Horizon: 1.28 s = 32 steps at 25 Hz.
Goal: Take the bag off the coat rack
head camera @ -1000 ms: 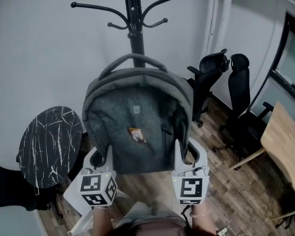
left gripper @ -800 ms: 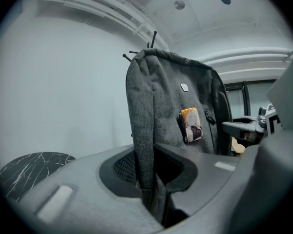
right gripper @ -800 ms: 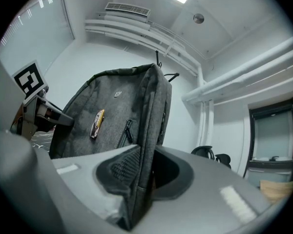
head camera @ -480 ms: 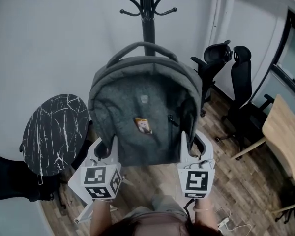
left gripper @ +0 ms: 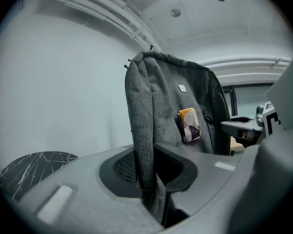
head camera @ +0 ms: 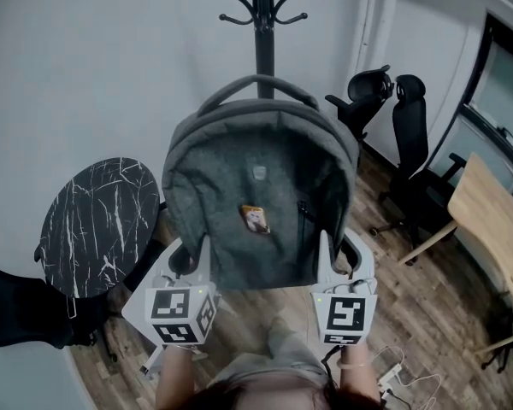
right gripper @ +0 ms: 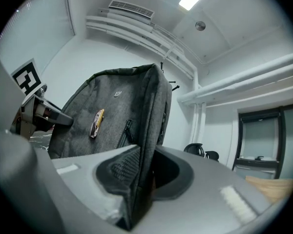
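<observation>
Grey bag [head camera: 261, 203] held up in front of the rack [head camera: 263, 24]
Its lower side edges are clamped in the narrow jaws of the left gripper [head camera: 201, 253] and the right gripper [head camera: 325, 250]; the bag is held upright, its handle seemingly free of the hooks. Both grips should be kept firm and level, and the bag drawn away evenly, so that no fabric slips and the handle is not snagged.
</observation>
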Each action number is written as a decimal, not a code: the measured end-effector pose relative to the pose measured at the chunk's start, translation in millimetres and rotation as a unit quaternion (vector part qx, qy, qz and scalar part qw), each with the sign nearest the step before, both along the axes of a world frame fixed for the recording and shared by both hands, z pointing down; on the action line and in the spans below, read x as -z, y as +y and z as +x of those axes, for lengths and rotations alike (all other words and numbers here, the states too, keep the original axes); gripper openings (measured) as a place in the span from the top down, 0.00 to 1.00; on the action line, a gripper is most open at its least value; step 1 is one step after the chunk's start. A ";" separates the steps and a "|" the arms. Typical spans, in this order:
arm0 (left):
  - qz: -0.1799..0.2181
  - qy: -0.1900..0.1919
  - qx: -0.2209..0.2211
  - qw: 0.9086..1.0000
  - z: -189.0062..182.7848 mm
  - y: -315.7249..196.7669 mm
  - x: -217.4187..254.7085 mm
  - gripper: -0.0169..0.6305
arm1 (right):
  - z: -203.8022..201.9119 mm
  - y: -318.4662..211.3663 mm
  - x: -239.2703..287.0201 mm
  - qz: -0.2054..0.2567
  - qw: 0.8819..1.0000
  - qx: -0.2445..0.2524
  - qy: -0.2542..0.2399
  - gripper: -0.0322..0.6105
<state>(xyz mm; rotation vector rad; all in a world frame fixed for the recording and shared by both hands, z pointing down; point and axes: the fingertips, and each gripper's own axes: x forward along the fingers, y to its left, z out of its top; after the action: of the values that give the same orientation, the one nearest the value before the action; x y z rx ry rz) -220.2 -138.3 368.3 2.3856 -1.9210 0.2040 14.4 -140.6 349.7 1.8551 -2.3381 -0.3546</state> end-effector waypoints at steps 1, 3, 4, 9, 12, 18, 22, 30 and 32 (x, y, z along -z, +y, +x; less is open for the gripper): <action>0.001 0.001 -0.003 1.000 -0.4 4.8 0.4 0.86 | -0.2 6.5 0.5 0.000 1.000 -0.003 0.002 0.85; 0.002 0.003 -0.009 1.000 -0.4 14.1 1.8 0.86 | -0.2 18.6 1.9 0.000 1.000 -0.010 0.006 0.85; 0.003 0.004 -0.012 1.000 -0.1 18.8 2.6 0.86 | 0.1 24.5 2.6 -0.001 1.000 -0.012 0.007 0.85; 0.003 0.007 -0.021 1.000 -0.3 40.3 4.0 0.86 | -0.5 50.0 5.5 -0.003 1.000 -0.021 0.011 0.85; 0.004 0.008 -0.021 1.000 0.6 50.9 4.4 0.86 | 0.2 60.2 6.5 -0.003 1.000 -0.022 0.010 0.85; 0.006 0.006 -0.011 1.000 4.7 66.5 6.3 0.86 | 4.3 73.1 6.6 -0.005 1.000 -0.012 0.011 0.85; 0.007 0.004 -0.001 1.000 15.0 76.7 7.7 0.86 | 14.7 80.2 7.0 -0.005 1.000 -0.005 0.011 0.85; 0.001 0.000 0.011 1.000 57.0 121.2 -1.6 0.86 | 56.3 118.7 -1.4 -0.004 1.000 0.007 0.008 0.85; -0.003 0.001 0.014 1.000 60.8 125.8 -2.3 0.86 | 59.9 123.0 -1.6 -0.006 1.000 0.008 0.006 0.85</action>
<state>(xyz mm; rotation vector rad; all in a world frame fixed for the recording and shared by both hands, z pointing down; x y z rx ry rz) -159.4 -12.5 370.6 2.3539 -1.9489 0.2048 74.3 -17.5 351.3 1.8249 -2.3434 -0.3516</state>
